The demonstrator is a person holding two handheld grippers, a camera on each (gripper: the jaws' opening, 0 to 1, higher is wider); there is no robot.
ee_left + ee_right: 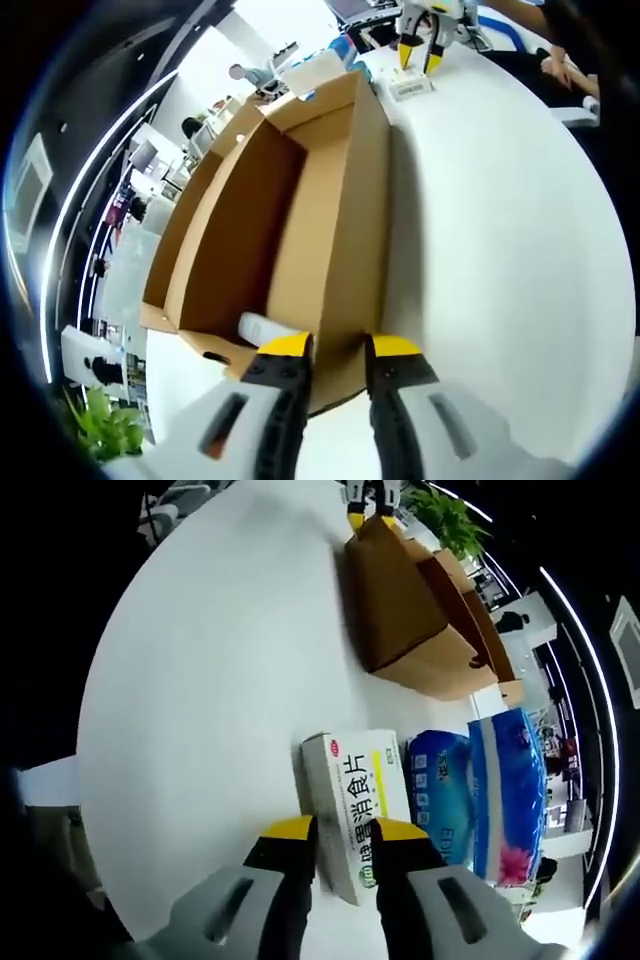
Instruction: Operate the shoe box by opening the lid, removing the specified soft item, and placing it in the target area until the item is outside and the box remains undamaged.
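Shoe box (300,230): lying open on the white table (500,250), lid already up, its near wall standing between the left gripper (338,350) jaws; whether they are pinching it cannot be told. A white roll (262,327) is lying inside, just ahead.

Right gripper (340,832): jaws straddling a white medicine carton (355,800), blue tissue packs (480,800) lying beside. Removal possibly remaining.

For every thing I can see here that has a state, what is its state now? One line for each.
Brown cardboard shoe box: open, flaps spread, a white roll lying inside.
White and green medicine carton: closed, lying flat on the white table.
Blue tissue pack: sealed, lying beside the carton.
Left gripper: open, at the box edge.
Right gripper: open, over the carton.
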